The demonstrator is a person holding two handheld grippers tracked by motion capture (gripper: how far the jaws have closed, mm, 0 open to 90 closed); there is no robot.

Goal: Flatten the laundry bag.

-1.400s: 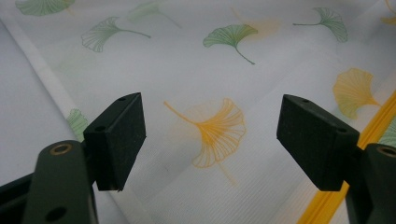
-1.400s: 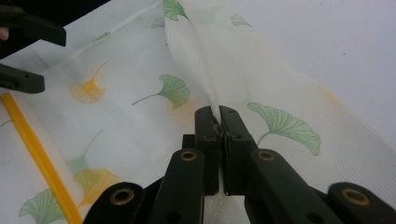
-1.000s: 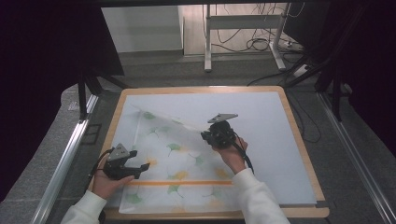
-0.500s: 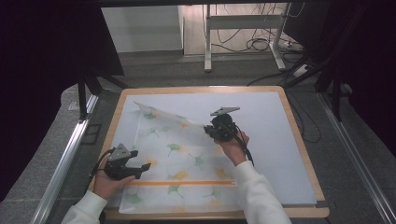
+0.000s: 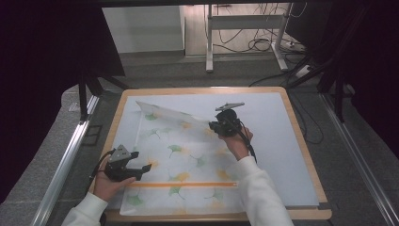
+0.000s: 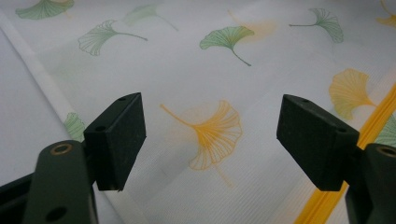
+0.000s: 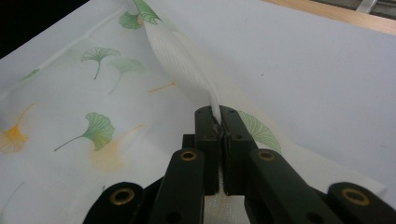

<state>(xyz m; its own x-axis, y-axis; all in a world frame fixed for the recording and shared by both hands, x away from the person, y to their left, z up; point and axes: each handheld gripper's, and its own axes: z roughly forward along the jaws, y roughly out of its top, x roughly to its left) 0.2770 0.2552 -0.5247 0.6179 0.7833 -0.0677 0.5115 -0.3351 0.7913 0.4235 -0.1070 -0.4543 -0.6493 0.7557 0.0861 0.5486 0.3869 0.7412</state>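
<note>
High view: white cloth [image 5: 188, 155] with a ginkgo-leaf print lies on the wooden-rimmed table [image 5: 301, 136]; its right edge is lifted by the right gripper [image 5: 212, 126]; left gripper [image 5: 147, 167] rests at the cloth's left edge.
Left gripper view: jaws wide, nothing between; orange stripe [image 6: 348, 156] partly hidden by one jaw.
Right gripper view: jaws pinched on a cloth fold [image 7: 187, 70].

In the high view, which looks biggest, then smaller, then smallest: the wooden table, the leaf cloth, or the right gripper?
1. Wooden table, biggest.
2. Leaf cloth, covering about half of it.
3. Right gripper, smallest by far, pinching the cloth's edge.
</note>
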